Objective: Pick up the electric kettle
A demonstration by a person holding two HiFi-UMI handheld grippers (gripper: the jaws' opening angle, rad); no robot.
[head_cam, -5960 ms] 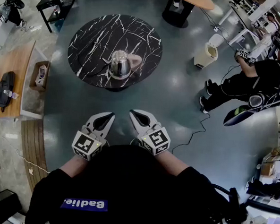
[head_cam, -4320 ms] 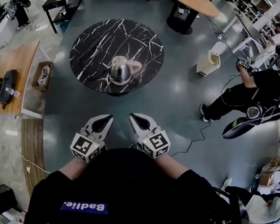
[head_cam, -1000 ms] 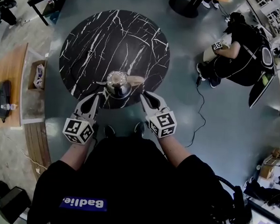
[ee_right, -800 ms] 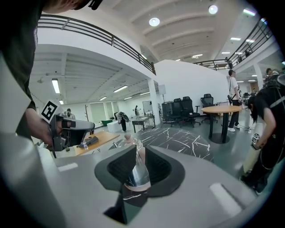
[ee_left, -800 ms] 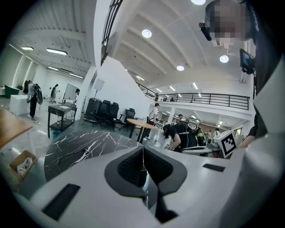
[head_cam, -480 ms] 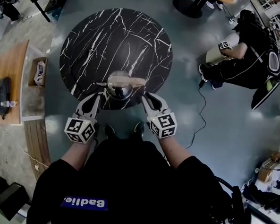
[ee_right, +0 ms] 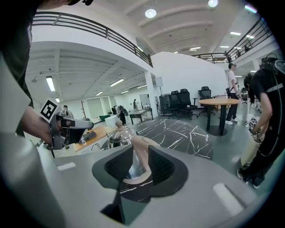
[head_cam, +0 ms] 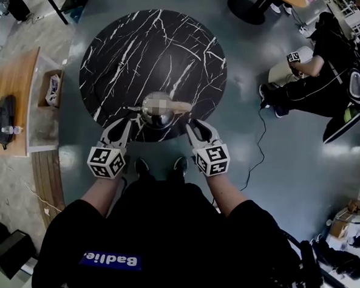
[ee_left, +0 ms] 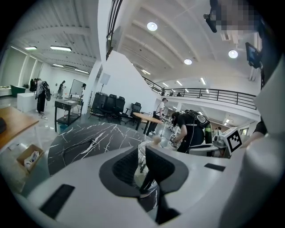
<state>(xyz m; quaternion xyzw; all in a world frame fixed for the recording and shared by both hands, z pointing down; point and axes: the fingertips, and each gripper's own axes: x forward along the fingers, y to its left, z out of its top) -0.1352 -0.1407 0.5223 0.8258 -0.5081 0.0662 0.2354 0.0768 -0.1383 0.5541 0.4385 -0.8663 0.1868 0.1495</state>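
The electric kettle point(head_cam: 158, 110) is steel with a beige handle point(head_cam: 177, 105) and stands at the near edge of the round black marble table point(head_cam: 155, 47). My left gripper point(head_cam: 127, 126) is just short of the kettle's left side. Its jaws have just been opening and show a narrow gap with nothing between them. My right gripper point(head_cam: 194, 129) sits just short of the kettle's right side, below the handle. Its jaws have also just been opening and stand wider, with nothing between them. The right gripper view looks through the gap at the kettle point(ee_right: 118, 136) and its handle point(ee_right: 143, 149). In the left gripper view the kettle point(ee_left: 155, 141) lies beyond the jaws.
A thin black cord point(head_cam: 110, 88) runs across the table to the kettle's left. A person in black point(head_cam: 320, 88) crouches on the floor at the right beside a floor cable point(head_cam: 252, 157). A wooden bench point(head_cam: 10, 93) with a bag stands at the left.
The person has walked up to the table, so the kettle now lies between the two grippers. Over the last second both grippers sank slightly and their jaws parted.
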